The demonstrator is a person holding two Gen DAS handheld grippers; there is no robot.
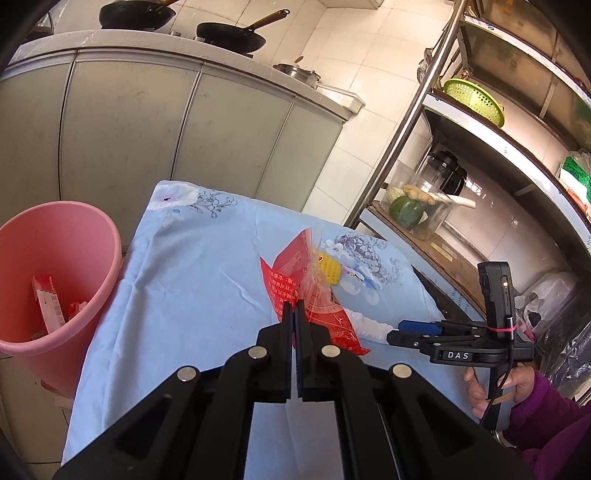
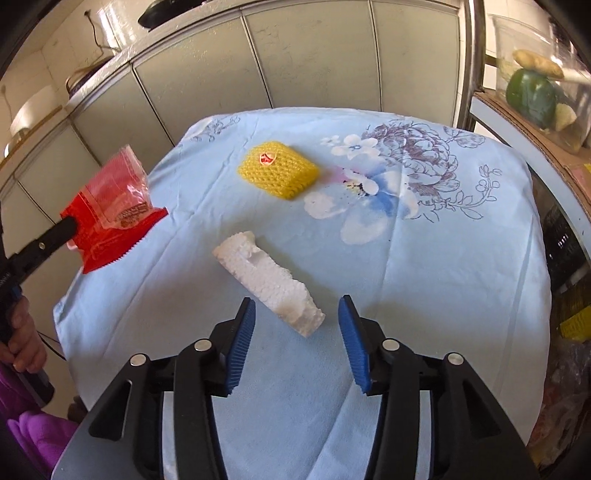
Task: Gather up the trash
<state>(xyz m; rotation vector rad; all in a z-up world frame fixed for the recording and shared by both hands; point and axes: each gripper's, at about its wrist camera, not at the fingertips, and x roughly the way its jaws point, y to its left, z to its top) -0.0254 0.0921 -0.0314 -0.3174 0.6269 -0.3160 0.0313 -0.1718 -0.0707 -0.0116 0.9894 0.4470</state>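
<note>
Two tongs are at work over a surface (image 2: 424,266) covered by a pale blue cloth with a flower print; the left tongs (image 1: 294,314) are pressed together on a red plastic wrapper (image 1: 295,275), gripping it at one edge, and in the right wrist view the wrapper hangs clear of the cloth at the surface's left edge; the right tongs (image 2: 297,325) stand wide apart with nothing between the blue pads (image 2: 242,343) but the near end of a white foam piece (image 2: 267,278), which lies on the cloth and touches neither pad; a yellow foam net (image 2: 279,170) sits further back on the cloth, near the printed flower and well apart from the white foam; a pink bin (image 1: 55,280) stands on the floor just beside the surface's left side, with a red-and-white carton (image 1: 48,306) and some red scrap already inside; grey cabinet doors (image 1: 147,129) run behind the surface, with two dark woks (image 1: 232,35) on the counter above; a metal shelf rack (image 1: 480,129) to the right carries a green basket (image 1: 474,98) and a clear jar (image 1: 421,206) with a green vegetable in it; the person's hands in purple sleeves grip both handles.
</note>
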